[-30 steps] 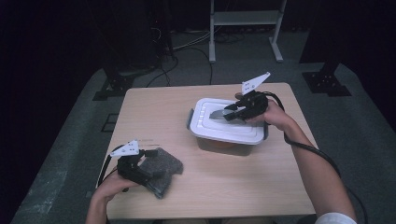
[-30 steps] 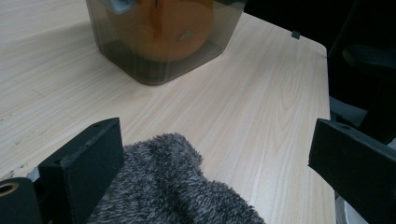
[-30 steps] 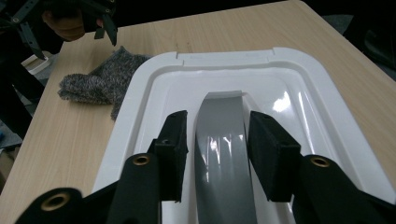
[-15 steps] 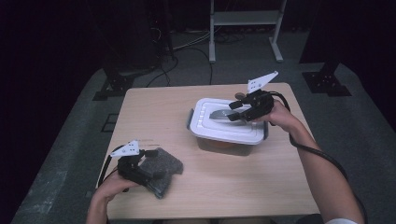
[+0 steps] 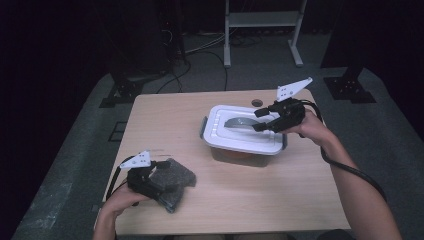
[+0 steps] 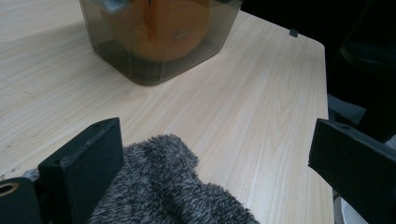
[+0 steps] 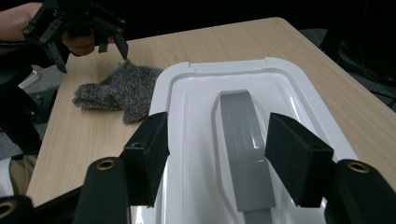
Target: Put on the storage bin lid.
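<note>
- Lid handle (image 7: 245,154), the grey arched strip on the white lid (image 5: 235,137), is lying between the jaws of the right claw (image 5: 261,120); the jaws have just been opening and are now standing spread, pads clear of the strip on both sides.
- Just under that claw, the lid is sitting on the clear container (image 5: 242,155), which is holding something orange (image 6: 159,28); from here I cannot tell whether the side latches are clipped.
- Well away from the right claw, toward the person's side of the table (image 5: 280,200), the left claw (image 5: 150,172) is resting with spread jaws over the grey fuzzy cloth (image 5: 172,182), gripping nothing.
- Likely risks from here, as I judge them:
  - If the lid is only lying loose, a nudge from the right claw while it is pulling back could be skewing it on the rim.
  - If the right claw is closing again off-centre, one pad could be sliding off the smooth arched handle and the lid would be tipping when lifted.
  - The cloth is soft and could be snagging on the left claw's jaw and dragging along with it.
  - The right claw's trailing cable (image 5: 350,170) is lying across the table beside the container and could be catching on it.
</note>
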The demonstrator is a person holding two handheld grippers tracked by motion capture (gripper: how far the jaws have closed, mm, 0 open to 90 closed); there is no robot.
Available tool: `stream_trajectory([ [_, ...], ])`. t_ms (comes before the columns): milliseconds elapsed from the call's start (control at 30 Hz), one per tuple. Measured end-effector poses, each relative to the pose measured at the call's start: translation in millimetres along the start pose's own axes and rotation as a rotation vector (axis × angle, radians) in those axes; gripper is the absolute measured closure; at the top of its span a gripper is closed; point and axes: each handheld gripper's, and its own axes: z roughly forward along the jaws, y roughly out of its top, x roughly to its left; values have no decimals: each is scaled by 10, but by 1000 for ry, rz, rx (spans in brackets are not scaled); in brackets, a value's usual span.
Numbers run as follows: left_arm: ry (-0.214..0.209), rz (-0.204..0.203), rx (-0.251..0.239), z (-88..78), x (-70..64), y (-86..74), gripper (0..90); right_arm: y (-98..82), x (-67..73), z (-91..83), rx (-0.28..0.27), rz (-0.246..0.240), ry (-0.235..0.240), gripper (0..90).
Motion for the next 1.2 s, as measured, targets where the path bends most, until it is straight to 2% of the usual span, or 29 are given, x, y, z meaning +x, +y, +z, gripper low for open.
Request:
stream_trajectory([
  [467,-2,-1,3,14,-4,0,24,-143,124,-317,-17,24,-42,349],
  [1200,-9,-7,5,42,-11,-3,24,-479,251,-631,-5,75,-84,317],
])
